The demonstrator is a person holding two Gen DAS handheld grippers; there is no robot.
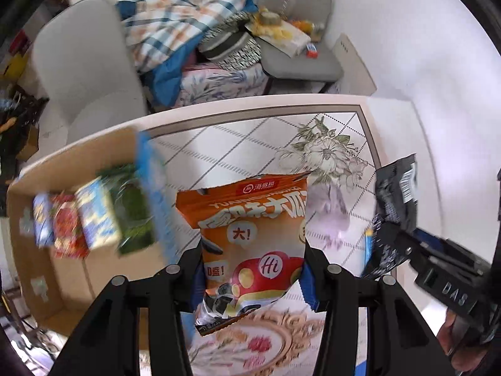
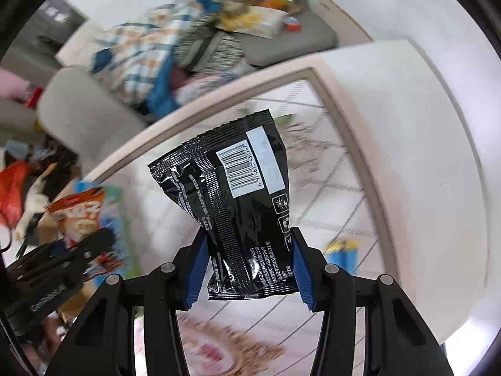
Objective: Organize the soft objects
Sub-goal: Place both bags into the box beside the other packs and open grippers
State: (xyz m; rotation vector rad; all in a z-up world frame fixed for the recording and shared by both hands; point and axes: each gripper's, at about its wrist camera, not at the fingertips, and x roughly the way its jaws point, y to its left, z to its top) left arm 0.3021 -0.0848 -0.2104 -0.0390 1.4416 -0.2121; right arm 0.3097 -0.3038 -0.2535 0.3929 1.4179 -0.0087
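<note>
L gripper (image 1: 253,269) clamps orange crinkly snack bag (image 1: 250,235), R gripper (image 2: 250,269) clamps black foil packet (image 2: 238,200), both above table nr brown cardboard box (image 1: 62,163); slick film w/ low pinch could slip, or bags collide.

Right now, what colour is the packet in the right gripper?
Glossy black packet, white barcode label; clearest in the right wrist view.
</note>
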